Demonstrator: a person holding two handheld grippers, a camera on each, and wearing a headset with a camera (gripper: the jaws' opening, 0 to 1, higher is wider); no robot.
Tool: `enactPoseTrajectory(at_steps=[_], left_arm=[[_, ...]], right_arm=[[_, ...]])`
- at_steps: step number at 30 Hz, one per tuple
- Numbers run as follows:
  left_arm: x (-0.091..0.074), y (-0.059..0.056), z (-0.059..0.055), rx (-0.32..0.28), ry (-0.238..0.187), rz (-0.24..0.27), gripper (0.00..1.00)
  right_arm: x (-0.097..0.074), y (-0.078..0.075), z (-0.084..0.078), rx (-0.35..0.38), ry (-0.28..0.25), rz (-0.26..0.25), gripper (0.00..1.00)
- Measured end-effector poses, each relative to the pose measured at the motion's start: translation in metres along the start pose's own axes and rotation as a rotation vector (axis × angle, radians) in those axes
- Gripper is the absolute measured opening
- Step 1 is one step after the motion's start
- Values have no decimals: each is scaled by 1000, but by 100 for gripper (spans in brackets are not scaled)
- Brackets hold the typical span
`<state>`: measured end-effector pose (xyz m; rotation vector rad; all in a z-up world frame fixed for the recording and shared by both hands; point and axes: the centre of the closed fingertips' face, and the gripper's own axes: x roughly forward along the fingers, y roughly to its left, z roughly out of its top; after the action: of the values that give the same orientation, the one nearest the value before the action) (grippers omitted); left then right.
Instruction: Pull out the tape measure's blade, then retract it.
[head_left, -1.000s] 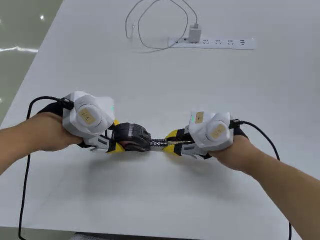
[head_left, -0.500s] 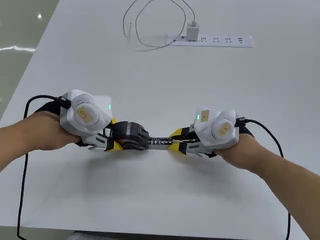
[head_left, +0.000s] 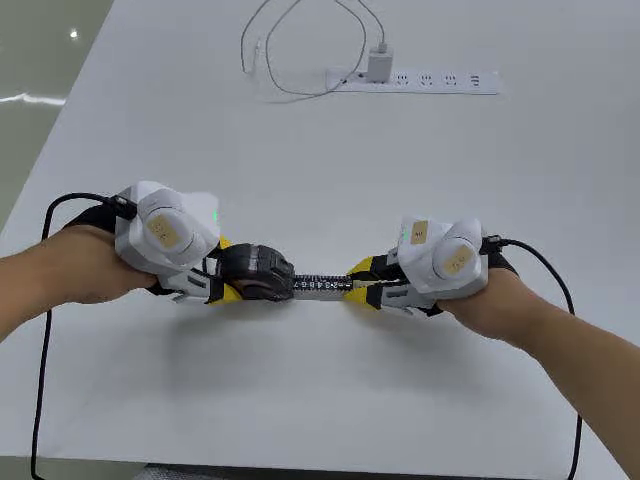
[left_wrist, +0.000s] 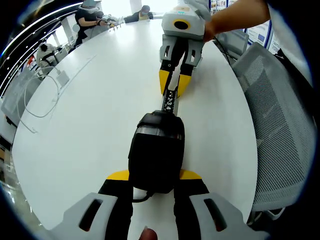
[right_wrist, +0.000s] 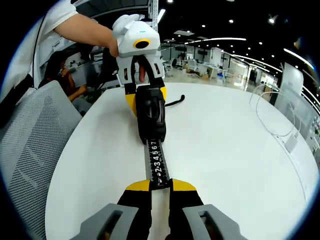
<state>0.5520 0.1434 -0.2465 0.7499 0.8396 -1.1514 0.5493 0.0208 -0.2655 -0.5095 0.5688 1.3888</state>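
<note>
A black tape measure (head_left: 256, 273) rests low over the white table, and my left gripper (head_left: 222, 283) is shut on its case (left_wrist: 156, 152). A short length of its blade (head_left: 320, 283), black with white numbers, runs to the right into my right gripper (head_left: 362, 282), which is shut on the blade's end (right_wrist: 158, 172). In the left gripper view the right gripper (left_wrist: 174, 80) faces me across the blade (left_wrist: 169, 102). In the right gripper view the left gripper (right_wrist: 146, 101) holds the case (right_wrist: 151, 117) at the far end of the blade.
A white power strip (head_left: 415, 80) with a plugged charger and a looping white cable (head_left: 290, 45) lies at the table's far side. Black cables trail from both grippers, one along the left table edge (head_left: 45, 330). A grey mesh chair (left_wrist: 280, 125) stands beside the table.
My right gripper has moved to the right, away from the case, and a longer stretch of blade now shows between the two grippers. The left gripper has stayed almost in place.
</note>
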Motion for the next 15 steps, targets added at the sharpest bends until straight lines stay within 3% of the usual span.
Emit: enactPoseTrajectory(at_steps=[15], left_arm=[[0, -1, 0, 4, 2, 1, 26]], right_arm=[[-11, -1, -9, 0, 14, -4, 8]])
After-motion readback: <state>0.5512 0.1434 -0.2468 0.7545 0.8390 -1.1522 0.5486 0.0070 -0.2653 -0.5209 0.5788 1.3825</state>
